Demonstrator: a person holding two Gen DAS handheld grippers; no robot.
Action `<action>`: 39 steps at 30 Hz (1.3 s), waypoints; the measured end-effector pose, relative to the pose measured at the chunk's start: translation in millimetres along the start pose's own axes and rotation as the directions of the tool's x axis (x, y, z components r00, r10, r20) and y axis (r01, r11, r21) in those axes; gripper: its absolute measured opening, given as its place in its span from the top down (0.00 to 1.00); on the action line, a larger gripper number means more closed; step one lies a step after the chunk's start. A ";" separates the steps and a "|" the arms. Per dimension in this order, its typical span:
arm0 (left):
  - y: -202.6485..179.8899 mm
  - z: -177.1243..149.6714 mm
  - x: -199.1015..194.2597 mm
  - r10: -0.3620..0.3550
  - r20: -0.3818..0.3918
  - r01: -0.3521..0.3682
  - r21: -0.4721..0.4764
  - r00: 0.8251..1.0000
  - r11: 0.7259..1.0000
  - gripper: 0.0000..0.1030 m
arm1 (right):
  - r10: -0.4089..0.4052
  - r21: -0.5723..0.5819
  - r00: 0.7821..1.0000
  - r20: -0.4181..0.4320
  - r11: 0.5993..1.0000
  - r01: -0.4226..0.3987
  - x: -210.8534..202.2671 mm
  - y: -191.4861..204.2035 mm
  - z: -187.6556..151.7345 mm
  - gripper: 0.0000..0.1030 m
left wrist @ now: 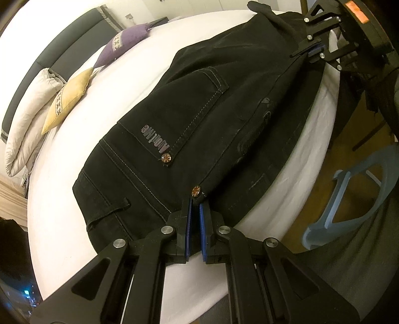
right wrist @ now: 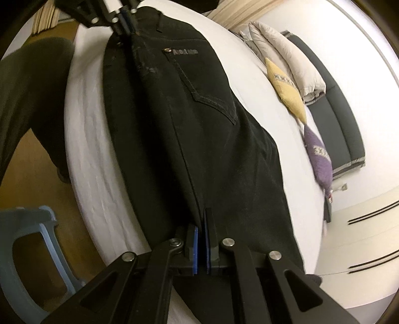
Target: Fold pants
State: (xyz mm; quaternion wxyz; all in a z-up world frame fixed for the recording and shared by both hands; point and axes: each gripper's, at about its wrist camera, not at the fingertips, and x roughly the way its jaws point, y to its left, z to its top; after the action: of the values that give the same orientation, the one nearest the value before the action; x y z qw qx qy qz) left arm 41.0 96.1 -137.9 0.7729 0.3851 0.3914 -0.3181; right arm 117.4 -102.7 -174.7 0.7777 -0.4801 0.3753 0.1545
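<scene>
Black jeans (left wrist: 199,119) lie stretched along the near edge of a white bed (left wrist: 104,74), back pocket and a grey logo facing up. My left gripper (left wrist: 195,204) is shut on the waist end of the jeans beside a copper rivet. My right gripper (right wrist: 200,221) is shut on the leg part of the jeans (right wrist: 199,124). Each gripper shows in the other's view: the right gripper (left wrist: 305,53) at the top right, the left gripper (right wrist: 124,23) at the top left, both pinching the same long edge.
A folded white duvet (left wrist: 27,109), a yellow cushion (left wrist: 67,99) and a purple cushion (left wrist: 124,43) lie at the head of the bed by a dark headboard (left wrist: 67,42). A light blue plastic stool (left wrist: 349,199) stands on the wooden floor beside the bed.
</scene>
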 end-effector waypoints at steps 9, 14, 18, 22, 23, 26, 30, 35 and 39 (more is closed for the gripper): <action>0.1 3.0 6.0 -0.008 -0.014 0.008 0.019 1.000 1.000 0.95 | -0.044 -0.042 0.999 -0.003 0.998 0.044 -2.4 17.6 0.0 0.95; -0.6 2.8 9.4 -0.023 -0.021 0.024 0.026 1.000 0.999 0.95 | -0.047 -0.046 0.999 -0.004 0.998 0.047 -7.1 21.1 -1.3 0.95; 1.3 4.3 15.1 -0.026 -0.025 0.027 0.029 0.999 0.999 0.95 | -0.047 -0.049 0.999 -0.010 0.998 0.047 -5.2 28.1 -3.5 0.95; 0.6 6.3 25.5 -0.008 -0.037 0.010 0.052 0.999 0.999 0.95 | -0.055 -0.052 0.998 -0.012 0.997 0.055 -5.6 29.7 -2.0 0.95; 1.4 6.7 26.7 -0.004 -0.039 0.006 0.053 0.999 0.999 0.95 | -0.058 -0.055 0.998 -0.012 0.997 0.058 -5.9 30.0 -2.0 0.95; 5.5 4.8 29.6 0.004 -0.043 -0.003 0.044 0.999 0.999 0.96 | -0.061 -0.064 0.998 -0.016 0.996 0.060 -4.6 33.5 -1.6 0.95; 4.2 4.7 39.5 0.016 -0.045 -0.014 0.034 0.999 0.999 0.95 | -0.078 -0.100 0.997 -0.024 0.992 0.075 1.9 44.1 -2.3 0.93; 1.6 6.8 45.8 0.050 -0.045 -0.050 0.002 0.998 0.999 0.93 | -0.087 -0.066 0.996 -0.004 0.994 0.087 -0.2 44.9 -6.1 0.91; -0.5 13.5 32.7 0.045 -0.067 -0.047 -0.023 0.997 0.999 0.92 | -0.075 -0.022 0.997 -0.003 0.997 0.075 -2.0 39.2 -9.3 0.90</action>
State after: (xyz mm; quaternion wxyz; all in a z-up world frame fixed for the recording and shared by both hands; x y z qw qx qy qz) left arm 61.5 78.2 -160.5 0.7711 0.3950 0.4117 -0.2825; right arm 88.5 -91.2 -200.4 0.7769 -0.5028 0.3566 0.1285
